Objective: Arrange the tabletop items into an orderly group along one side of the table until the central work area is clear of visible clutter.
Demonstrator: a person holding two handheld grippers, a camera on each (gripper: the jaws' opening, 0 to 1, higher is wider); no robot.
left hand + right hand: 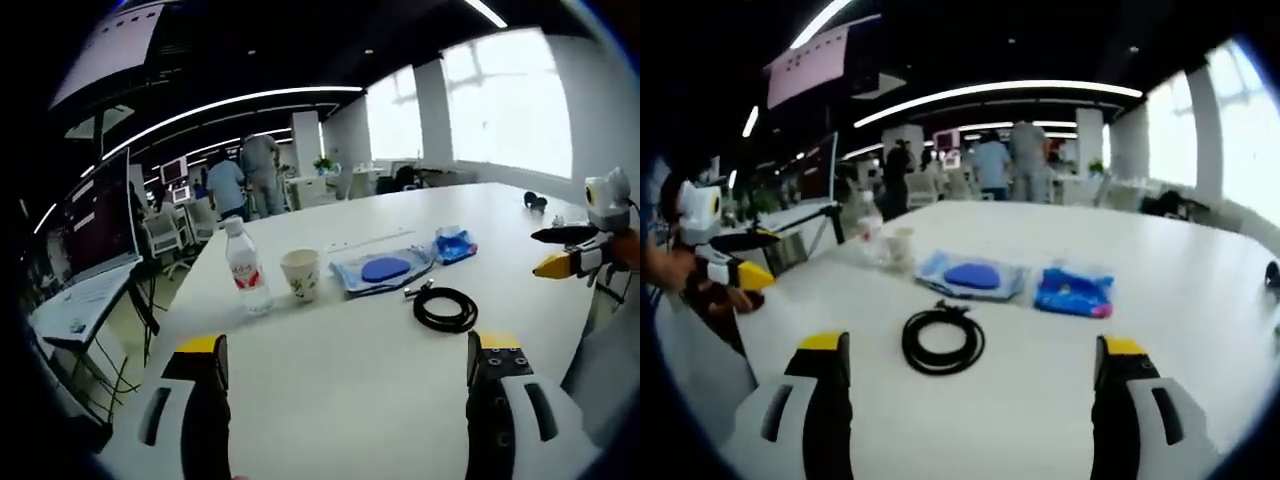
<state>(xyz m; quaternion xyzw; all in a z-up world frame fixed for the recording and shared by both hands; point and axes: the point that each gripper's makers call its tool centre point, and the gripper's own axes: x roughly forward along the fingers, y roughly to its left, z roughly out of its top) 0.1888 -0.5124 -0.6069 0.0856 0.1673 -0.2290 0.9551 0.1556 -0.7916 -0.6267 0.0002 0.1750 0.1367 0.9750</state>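
Coiled black cable [943, 343], flat on table [1160, 260]

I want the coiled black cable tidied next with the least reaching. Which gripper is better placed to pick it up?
Probably the right gripper: the coiled black cable lies almost centred just ahead of its open jaws. From the left gripper, the cable lies off toward its right jaw, farther ahead.

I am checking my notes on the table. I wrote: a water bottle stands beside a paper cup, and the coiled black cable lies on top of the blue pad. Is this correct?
Not quite. The coiled black cable does not lie on the blue pad; it lies apart from it, on the bare white table, as the right gripper view shows. The water bottle does stand beside the paper cup.
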